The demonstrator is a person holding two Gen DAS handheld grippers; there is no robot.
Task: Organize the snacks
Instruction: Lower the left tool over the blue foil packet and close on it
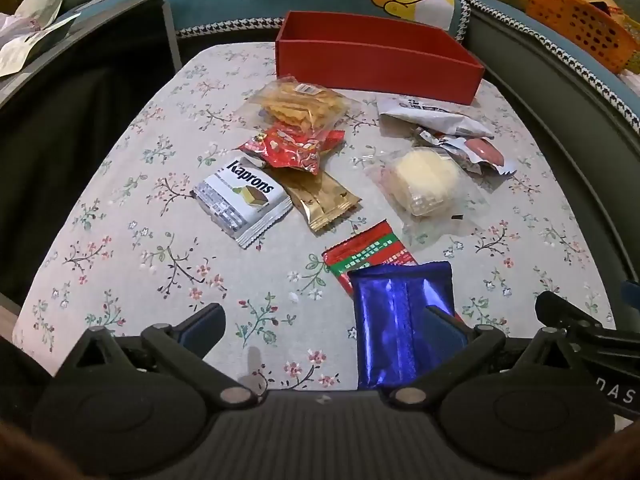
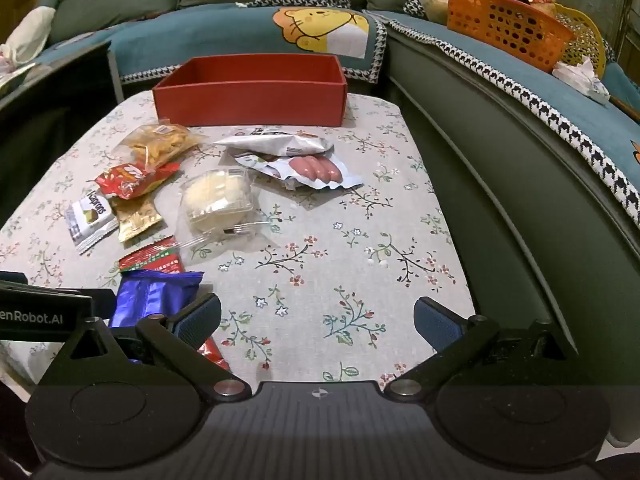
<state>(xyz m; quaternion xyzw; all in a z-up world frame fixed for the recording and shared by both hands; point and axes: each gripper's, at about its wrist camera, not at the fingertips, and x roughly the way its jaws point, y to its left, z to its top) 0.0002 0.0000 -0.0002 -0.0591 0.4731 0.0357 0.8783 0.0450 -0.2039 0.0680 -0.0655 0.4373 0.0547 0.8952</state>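
The left tongs (image 1: 324,326) are hanging released over the floral-cloth tabletop (image 1: 132,216), their right pad lying over the shiny blue foil packet (image 1: 394,320), though contact is hard to judge. The right tongs (image 2: 318,318) are gaping wide above bare cloth. Beyond the blue packet, a red-and-green sachet (image 1: 366,254) is peeking out from under it. Farther off, the white Kaprons wafer pack (image 1: 244,202) and the clear-wrapped pale round cake (image 2: 216,200) are lying near the open red cardboard box (image 2: 250,98).
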